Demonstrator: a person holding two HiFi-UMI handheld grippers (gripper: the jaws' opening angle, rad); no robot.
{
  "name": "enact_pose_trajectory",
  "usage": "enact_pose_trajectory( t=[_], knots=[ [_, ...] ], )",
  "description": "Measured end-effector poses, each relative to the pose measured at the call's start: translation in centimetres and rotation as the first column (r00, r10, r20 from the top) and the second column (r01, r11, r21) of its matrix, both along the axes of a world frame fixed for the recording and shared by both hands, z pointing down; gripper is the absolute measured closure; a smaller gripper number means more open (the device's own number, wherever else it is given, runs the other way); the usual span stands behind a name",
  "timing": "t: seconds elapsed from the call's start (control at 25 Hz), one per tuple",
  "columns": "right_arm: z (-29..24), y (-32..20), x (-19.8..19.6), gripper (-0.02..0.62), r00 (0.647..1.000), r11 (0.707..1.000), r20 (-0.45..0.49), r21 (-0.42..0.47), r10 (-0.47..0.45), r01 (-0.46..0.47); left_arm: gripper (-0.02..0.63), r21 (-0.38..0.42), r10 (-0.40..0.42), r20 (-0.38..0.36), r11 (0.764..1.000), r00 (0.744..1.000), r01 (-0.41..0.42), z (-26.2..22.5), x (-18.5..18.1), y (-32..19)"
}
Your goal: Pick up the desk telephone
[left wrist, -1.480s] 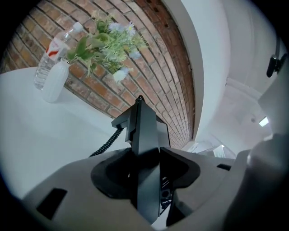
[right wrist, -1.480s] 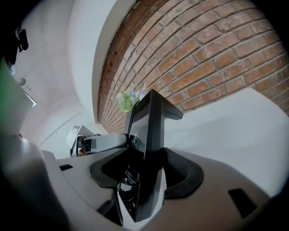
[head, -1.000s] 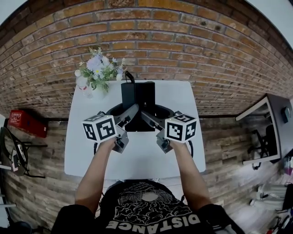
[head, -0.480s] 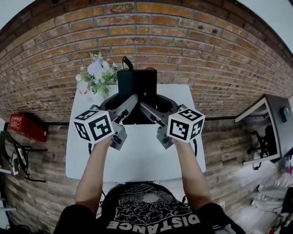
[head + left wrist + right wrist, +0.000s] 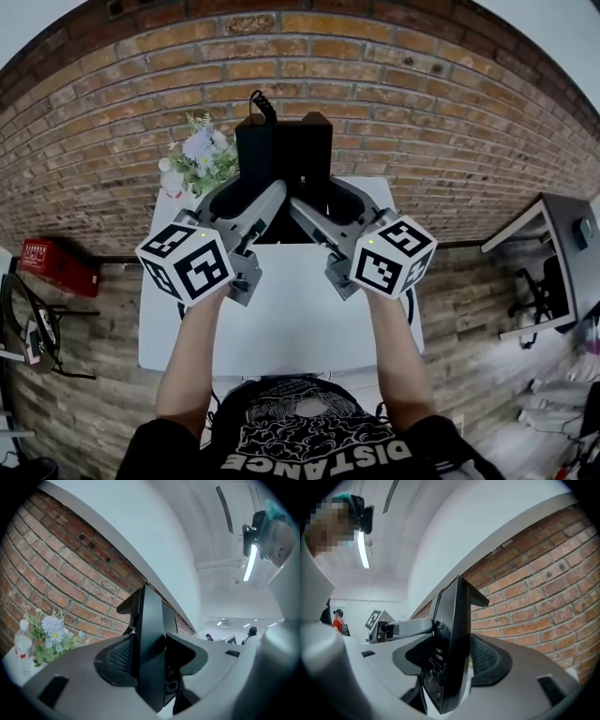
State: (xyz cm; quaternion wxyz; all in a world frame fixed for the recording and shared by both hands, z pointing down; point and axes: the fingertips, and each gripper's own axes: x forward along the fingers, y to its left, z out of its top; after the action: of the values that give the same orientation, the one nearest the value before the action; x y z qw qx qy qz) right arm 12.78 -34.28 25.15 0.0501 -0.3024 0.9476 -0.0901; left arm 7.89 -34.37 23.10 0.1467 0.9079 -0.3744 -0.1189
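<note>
The desk telephone [image 5: 282, 159] is black and hangs above the white table [image 5: 281, 319], its coiled cord [image 5: 259, 103] sticking up at the back. My left gripper [image 5: 257, 203] is shut on its left edge and my right gripper [image 5: 316, 203] is shut on its right edge. In the left gripper view the telephone [image 5: 151, 639] stands edge-on between the grey jaws of the left gripper [image 5: 149, 660], pads pressed on both faces. In the right gripper view the telephone [image 5: 453, 644] shows its keypad side, clamped in the right gripper [image 5: 451, 660].
A vase of pale flowers [image 5: 195, 157] stands at the table's back left, with a small bottle [image 5: 21, 643] beside it. A brick wall [image 5: 450, 122] rises right behind the table. On the floor lie a red box [image 5: 54, 261] at left and a dark desk [image 5: 562, 248] at right.
Both grippers have risen together with the telephone clamped between them. It has come up off the table and now looms larger, in front of the brick wall.
</note>
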Motion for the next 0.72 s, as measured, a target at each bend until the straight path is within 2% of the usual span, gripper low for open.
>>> enact_pose_trajectory(
  t=[0.2, 0.72],
  knots=[
    [-0.79, 0.61, -0.07, 0.351, 1.000, 1.000, -0.002, 0.030, 0.002, -0.002, 0.408, 0.026, -0.001, -0.002, 1.000, 1.000, 0.001, -0.78, -0.10, 0.66],
    [-0.70, 0.93, -0.03, 0.349, 1.000, 1.000, 0.008, 0.029, 0.009, -0.009, 0.408, 0.038, -0.004, 0.027, 0.999, 1.000, 0.003, -0.86, 0.07, 1.05]
  ],
)
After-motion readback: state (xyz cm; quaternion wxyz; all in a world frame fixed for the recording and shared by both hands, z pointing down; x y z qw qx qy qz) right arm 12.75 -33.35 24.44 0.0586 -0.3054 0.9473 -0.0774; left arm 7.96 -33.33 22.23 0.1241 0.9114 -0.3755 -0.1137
